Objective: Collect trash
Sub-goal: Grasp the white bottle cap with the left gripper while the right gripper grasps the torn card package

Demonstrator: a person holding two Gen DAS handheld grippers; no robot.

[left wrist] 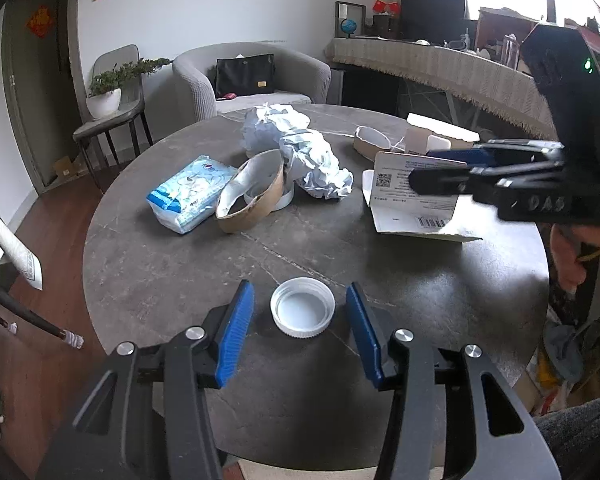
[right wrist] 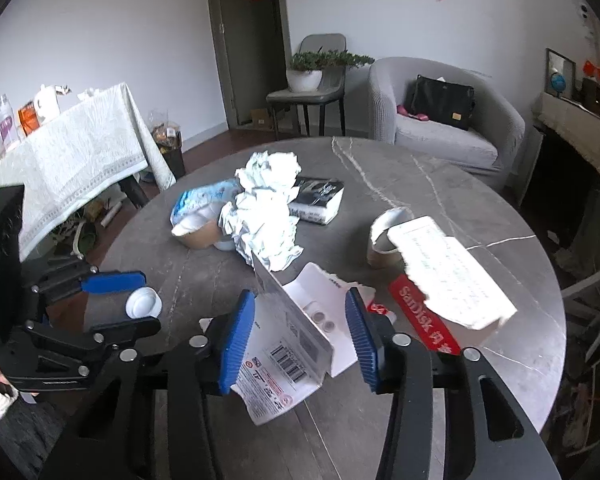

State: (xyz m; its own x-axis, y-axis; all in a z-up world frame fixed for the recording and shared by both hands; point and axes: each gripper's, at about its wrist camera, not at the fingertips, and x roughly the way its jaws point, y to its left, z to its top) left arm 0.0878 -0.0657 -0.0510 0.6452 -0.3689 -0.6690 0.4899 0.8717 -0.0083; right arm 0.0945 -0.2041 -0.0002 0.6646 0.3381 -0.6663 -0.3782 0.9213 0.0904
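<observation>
A white plastic lid (left wrist: 302, 306) lies open side up on the round grey table (left wrist: 172, 264). My left gripper (left wrist: 300, 304) is open with its blue pads on either side of the lid, not touching it; it also shows in the right wrist view (right wrist: 136, 300) around the lid (right wrist: 143, 302). My right gripper (right wrist: 300, 320) is open, its pads on either side of an opened white carton (right wrist: 300, 332) with a barcode; it also shows in the left wrist view (left wrist: 440, 176) over that carton (left wrist: 412, 208). Crumpled white paper (left wrist: 316, 160) lies mid-table.
A brown paper bowl (left wrist: 252, 196) on its side, a blue tissue pack (left wrist: 190, 192), a second paper bowl (left wrist: 372, 142), a book (right wrist: 318, 196), a red SanDisk package (right wrist: 424, 320) and another white box (right wrist: 452, 276) lie on the table. Grey armchair (right wrist: 440, 120) and chair behind.
</observation>
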